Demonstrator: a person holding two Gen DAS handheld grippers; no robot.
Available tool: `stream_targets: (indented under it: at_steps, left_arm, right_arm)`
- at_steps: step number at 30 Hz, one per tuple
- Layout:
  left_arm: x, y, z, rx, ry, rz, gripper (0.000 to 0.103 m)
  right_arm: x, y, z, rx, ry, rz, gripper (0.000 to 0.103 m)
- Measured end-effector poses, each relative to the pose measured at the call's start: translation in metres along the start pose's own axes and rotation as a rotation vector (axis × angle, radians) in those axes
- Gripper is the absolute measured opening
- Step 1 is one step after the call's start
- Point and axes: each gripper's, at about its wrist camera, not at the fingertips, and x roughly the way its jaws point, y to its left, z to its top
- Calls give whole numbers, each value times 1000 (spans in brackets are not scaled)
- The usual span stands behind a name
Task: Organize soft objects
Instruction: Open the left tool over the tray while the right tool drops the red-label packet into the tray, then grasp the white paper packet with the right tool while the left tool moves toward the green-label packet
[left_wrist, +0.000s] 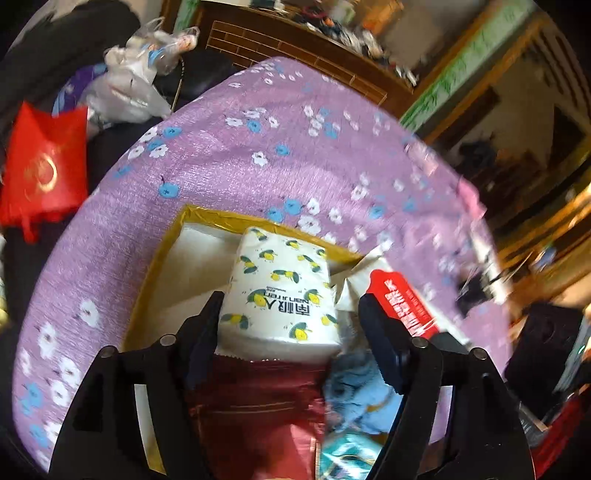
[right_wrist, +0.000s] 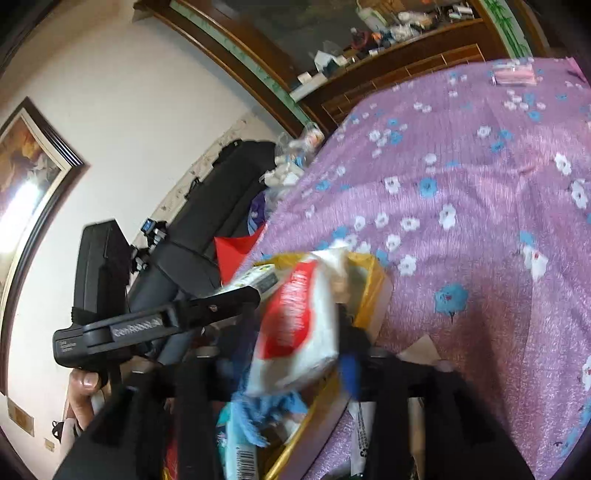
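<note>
Hovering low in the frame over a gold-rimmed box (left_wrist: 162, 254) on the flowered bed (left_wrist: 295, 147), the left gripper (left_wrist: 291, 317) stands released around a lemon-print tissue pack (left_wrist: 280, 291); the right gripper (right_wrist: 280, 373), also released, flanks a red-labelled tissue pack (right_wrist: 295, 332). Both packs look light, squashy and slick-wrapped, best pinched across the middle.

1 gold-lined cardboard box (left_wrist: 173, 243) | 3 plastic-wrapped tissue packs: 1 lemon-print (left_wrist: 280, 288), 1 red-labelled (left_wrist: 402, 306), 1 teal (left_wrist: 347, 454) | 1 fluffy blue cloth (left_wrist: 362, 398) | 1 dark red foil pouch (left_wrist: 255, 406)

Soft packs gathered in a gold-edged box (left_wrist: 168, 251) on a purple flowered bed.
White tissue pack (left_wrist: 282, 291) with lemon print lying tilted inside; red-and-white pack (left_wrist: 402, 302) beside it at right, dark red pouch (left_wrist: 255, 402) and blue cloth (left_wrist: 364, 395) nearer.
</note>
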Motion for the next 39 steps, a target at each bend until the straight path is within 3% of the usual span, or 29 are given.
stream_targets:
  at_steps: [1,3,4,5,6,8,10,11,14,19,22,26,30,39]
  left_arm:
    - [-5,1,0,-27,-8,6,74]
    - [-40,0,-7,-88,-157,16,74]
    - [-57,-7,-14,-86,-235,6,78]
    - [-64,-13,-19,-69,-265,1,87]
    - [-65,-19,-23,-48,-257,7,90]
    - [-48,-31,-30,-5,-133,61,90]
    - [-28,-39,-41,41,-29,67,90]
    - [-27,-40,-46,42,-35,86,90]
    - [-50,-60,-70,105,-168,132,90]
    - [-71,-105,-120,213,-252,155,90]
    - [-59,-130,-142,266,-199,156,90]
    - [-42,-152,-166,317,-158,179,90]
    - [-35,-160,-181,338,-115,163,90]
    - [-38,-162,-196,358,-102,152,90]
  right_arm:
    - [-3,2,0,-13,-16,-6,61]
    - [-9,4,-1,-31,-25,-20,61]
    - [-9,2,-1,-24,-20,-21,61]
    - [-14,-1,-1,-7,-11,-14,61]
    - [-21,-4,0,19,-10,2,61]
    - [-38,-6,-2,48,-13,13,61]
    - [-55,-8,-7,56,-12,18,64]
    - [-62,-12,-10,71,-5,11,64]
    - [-88,-22,-22,93,-7,-15,64]
    - [-121,-37,-39,81,-2,-198,64]
    - [-131,-45,-50,76,14,-326,64]
    - [-142,-60,-66,95,49,-383,64]
    - [-157,-73,-76,113,51,-402,65]
    - [-163,-75,-80,130,43,-369,65]
